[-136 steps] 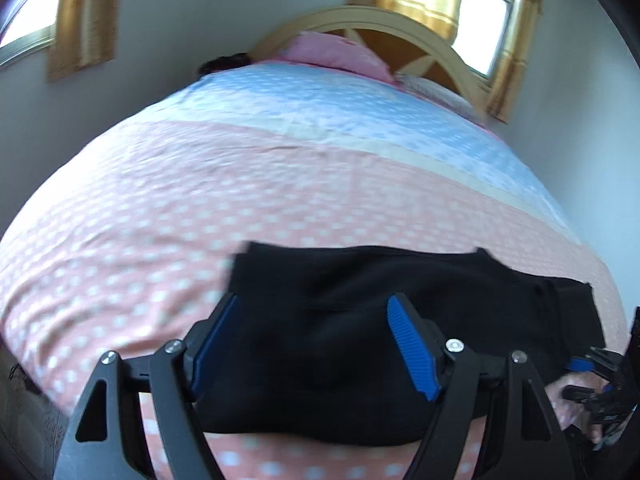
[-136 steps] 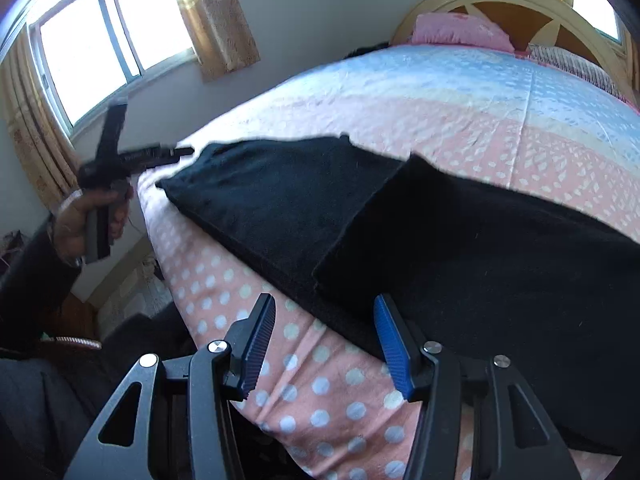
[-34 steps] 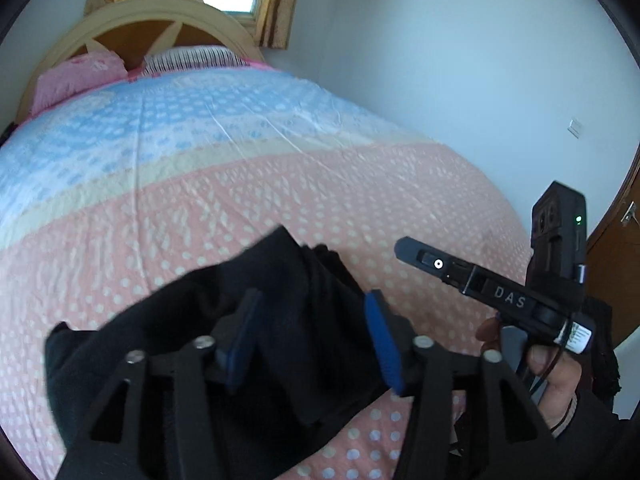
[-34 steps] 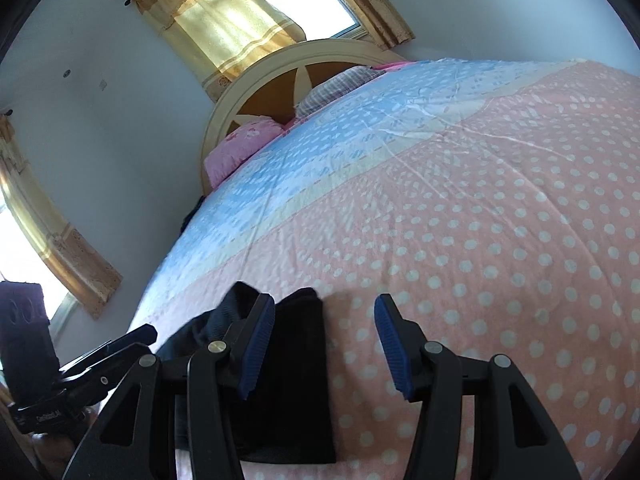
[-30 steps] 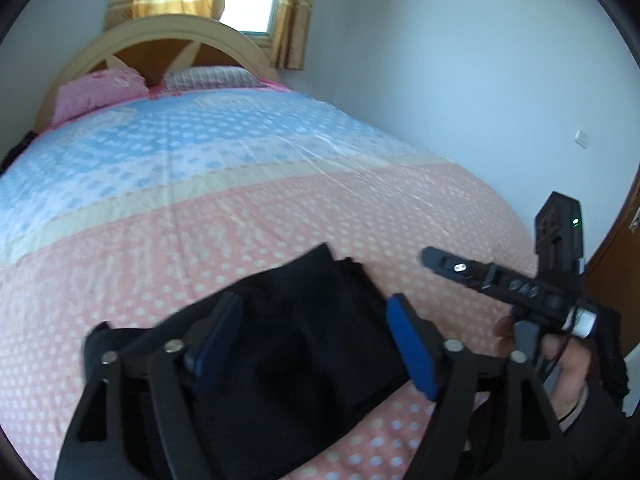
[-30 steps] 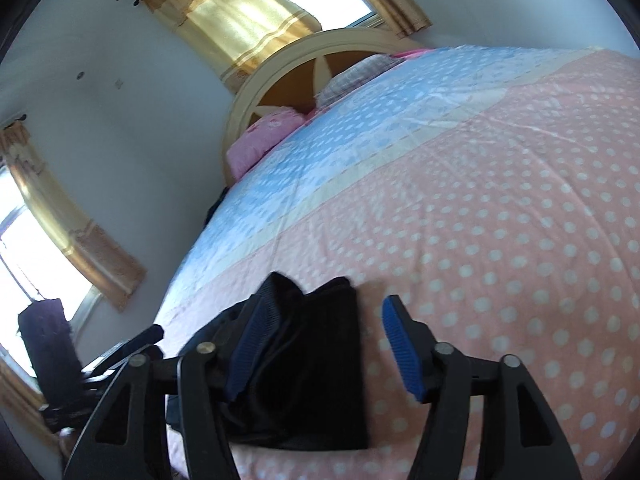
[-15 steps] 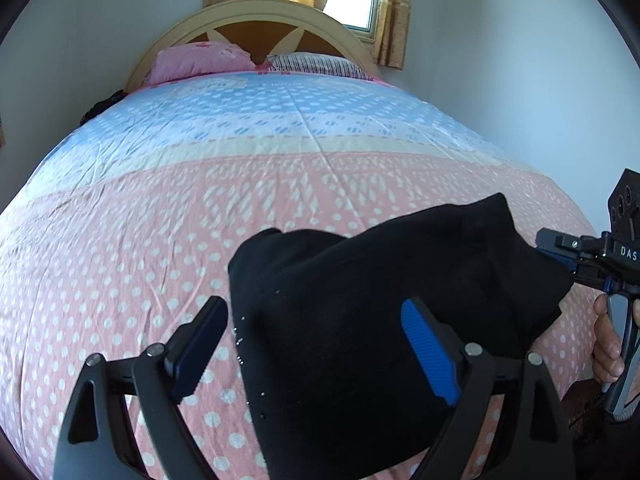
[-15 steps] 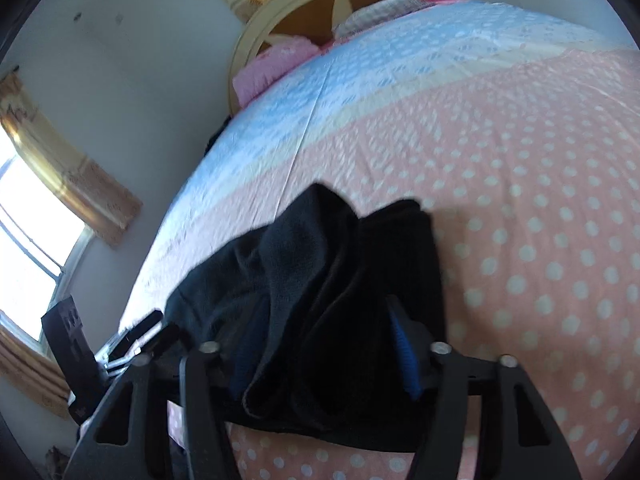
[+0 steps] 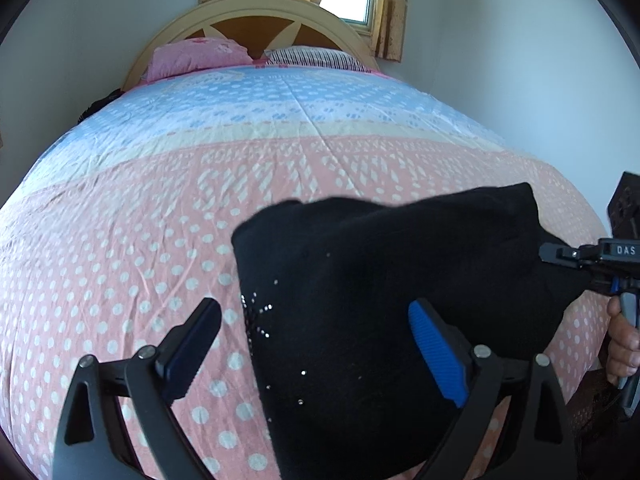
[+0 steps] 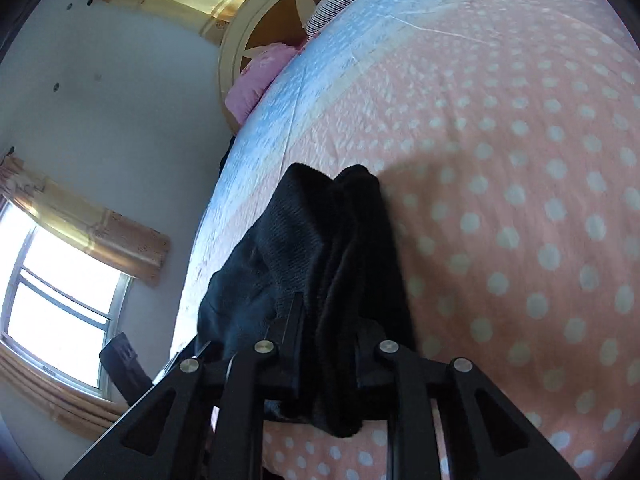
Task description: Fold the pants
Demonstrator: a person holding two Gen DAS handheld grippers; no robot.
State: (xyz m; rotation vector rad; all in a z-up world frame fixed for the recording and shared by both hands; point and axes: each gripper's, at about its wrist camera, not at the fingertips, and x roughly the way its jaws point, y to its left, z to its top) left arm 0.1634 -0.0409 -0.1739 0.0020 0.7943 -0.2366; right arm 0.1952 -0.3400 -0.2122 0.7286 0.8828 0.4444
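pink dotted bedspread (image 9: 132, 240) carries the black pants (image 9: 360, 300) near its foot; right tool (image 10: 328, 344), jaws just closing, pinches their bunched edge, left tool (image 9: 316, 344) just opening wide, empty: lay that edge flat before releasing.

I see the pants (image 9: 360, 320) as thick black cloth, matt, with a fine knitted rib, and some small shiny studs sit on them. The bed cover (image 9: 140, 248) looks like thin cotton, slightly wrinkled, printed with white dots. The left claw (image 9: 316, 344) has matt black plastic arms, silver metal screws and blue ribbed pads. The headboard (image 9: 256, 8) seems smooth painted wood. The curtains (image 10: 100, 236) are a rough woven cloth.
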